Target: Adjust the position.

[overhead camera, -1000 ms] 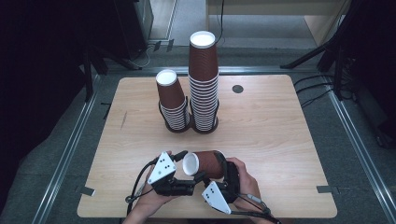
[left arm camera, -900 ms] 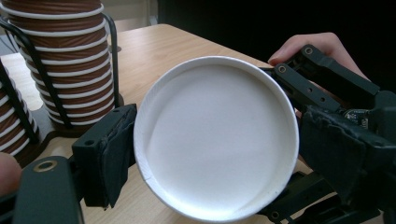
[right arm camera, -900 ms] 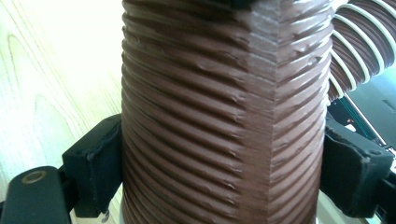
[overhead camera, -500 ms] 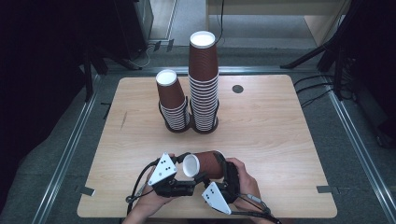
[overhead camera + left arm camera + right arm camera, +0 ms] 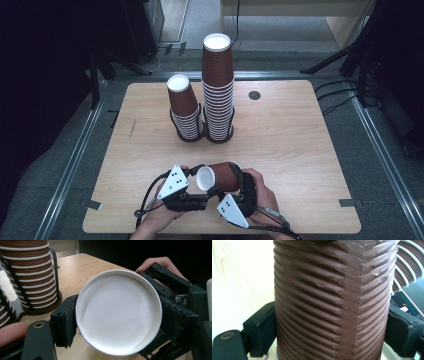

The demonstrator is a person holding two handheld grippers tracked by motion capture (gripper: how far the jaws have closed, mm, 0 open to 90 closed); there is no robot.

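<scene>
A brown ribbed paper cup (image 5: 222,176) lies on its side above the table's front edge, white base end pointing left. My left gripper (image 5: 204,186) has just been closing on that base end; in the left gripper view its pads (image 5: 65,323) press both sides of the white disc (image 5: 118,312). My right gripper (image 5: 234,181) grips the cup's body. Its jaws have just been opening a little, but in the right gripper view its pads (image 5: 263,331) still touch the creased brown wall (image 5: 332,302).
Two upside-down stacks of brown cups stand in black wire holders at mid-table: a short stack (image 5: 184,107) and a tall stack (image 5: 218,85). A small dark round disc (image 5: 254,95) sits at the back right. The wooden table (image 5: 300,150) has bare room on both sides.
</scene>
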